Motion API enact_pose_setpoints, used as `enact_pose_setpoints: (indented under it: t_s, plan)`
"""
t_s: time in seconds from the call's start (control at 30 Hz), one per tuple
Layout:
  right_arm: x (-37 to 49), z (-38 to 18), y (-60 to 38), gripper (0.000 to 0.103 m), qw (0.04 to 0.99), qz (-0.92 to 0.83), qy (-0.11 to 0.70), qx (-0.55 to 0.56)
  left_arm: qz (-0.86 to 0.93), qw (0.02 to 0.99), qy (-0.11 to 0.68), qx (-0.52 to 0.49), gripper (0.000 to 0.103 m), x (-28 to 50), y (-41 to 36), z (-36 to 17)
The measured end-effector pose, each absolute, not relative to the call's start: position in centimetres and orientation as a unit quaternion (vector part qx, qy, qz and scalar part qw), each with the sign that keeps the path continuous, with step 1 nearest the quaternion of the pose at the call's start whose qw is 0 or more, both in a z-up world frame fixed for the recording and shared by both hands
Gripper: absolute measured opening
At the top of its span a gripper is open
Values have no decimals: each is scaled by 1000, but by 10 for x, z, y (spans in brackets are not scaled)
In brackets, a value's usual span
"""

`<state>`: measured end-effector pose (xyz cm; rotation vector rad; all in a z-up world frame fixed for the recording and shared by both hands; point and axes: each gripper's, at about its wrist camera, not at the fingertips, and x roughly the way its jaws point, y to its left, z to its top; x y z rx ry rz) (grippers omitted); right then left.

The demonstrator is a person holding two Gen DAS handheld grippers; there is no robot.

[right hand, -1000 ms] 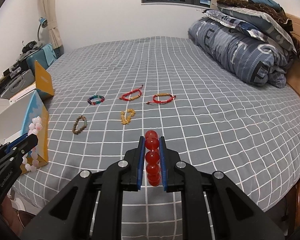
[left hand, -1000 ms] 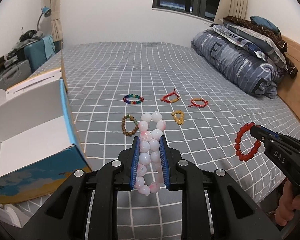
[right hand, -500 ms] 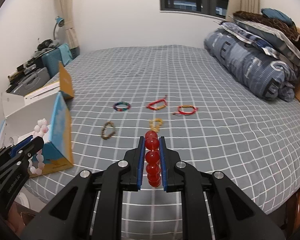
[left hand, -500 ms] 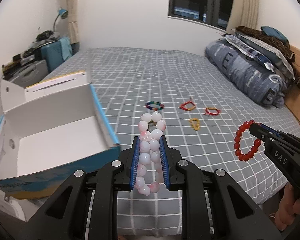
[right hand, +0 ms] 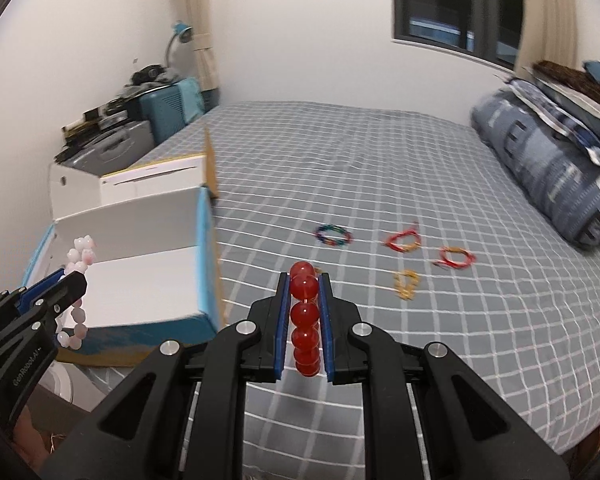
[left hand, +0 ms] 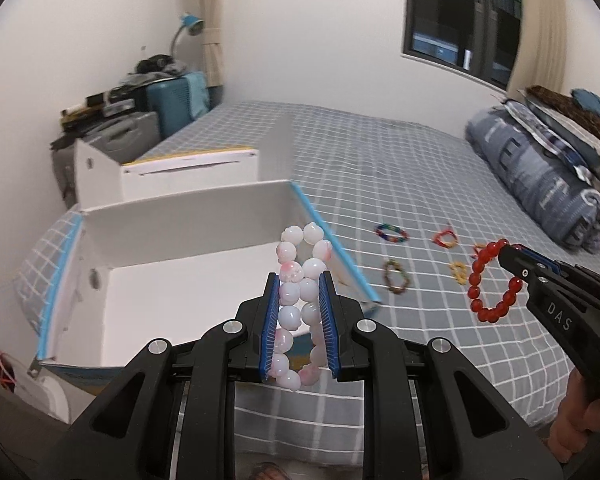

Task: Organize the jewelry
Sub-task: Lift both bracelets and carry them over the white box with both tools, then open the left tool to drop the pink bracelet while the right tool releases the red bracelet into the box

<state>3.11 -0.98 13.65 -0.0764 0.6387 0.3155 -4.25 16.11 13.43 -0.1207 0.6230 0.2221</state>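
Observation:
My left gripper (left hand: 299, 280) is shut on a pink-and-white bead bracelet (left hand: 302, 276), held above the near right part of an open white box with blue edges (left hand: 172, 236). It also shows in the right wrist view (right hand: 78, 280). My right gripper (right hand: 304, 280) is shut on a red bead bracelet (right hand: 305, 312), to the right of the box over the bed; it hangs from the tips in the left wrist view (left hand: 492, 280). Several bracelets lie on the grey checked bed: multicoloured (right hand: 333, 236), red cord (right hand: 404, 240), red-orange cord (right hand: 456, 258), yellow (right hand: 406, 284), brown (left hand: 396, 276).
The box (right hand: 140, 240) sits at the bed's left edge, its lid flap (left hand: 188, 168) raised behind. A folded blue duvet and pillows (left hand: 548, 176) lie at the right. Suitcases and clutter (left hand: 140, 112) stand by the left wall. A window (left hand: 464, 16) is behind.
Both grippers have swung left toward the box with their bracelets still held. The box now fills the left wrist view under the pink bracelet; the right gripper follows beside it.

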Motion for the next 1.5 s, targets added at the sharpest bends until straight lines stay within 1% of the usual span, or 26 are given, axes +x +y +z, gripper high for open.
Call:
enact_pose_setpoints:
  t_s: [0.23, 0.43, 0.63, 0.8, 1.03, 1.13, 1.5]
  plan:
    - [39, 143, 53, 13, 929, 202, 304, -54, 151, 936, 307, -79, 20, -47, 212, 138]
    - [50, 140, 107, 13, 916, 245, 312, -59, 189, 923, 322, -92, 20, -39, 250, 131]
    - [70, 126, 156, 13, 903, 265, 326, -86, 212, 904, 357, -102, 20, -18, 279, 108]
    - [90, 103, 187, 13, 890, 271, 349, -110, 211, 887, 389, -128, 20, -1, 304, 84]
    - [115, 66, 198, 13, 873, 263, 396, -112, 220, 868, 421, -146, 20, 9, 328, 53]
    - [123, 57, 197, 13, 867, 255, 414, -110, 220, 864, 427, -151, 18, 10, 331, 47]
    - [123, 50, 198, 13, 857, 249, 436, -119, 223, 859, 435, -149, 17, 11, 331, 46]
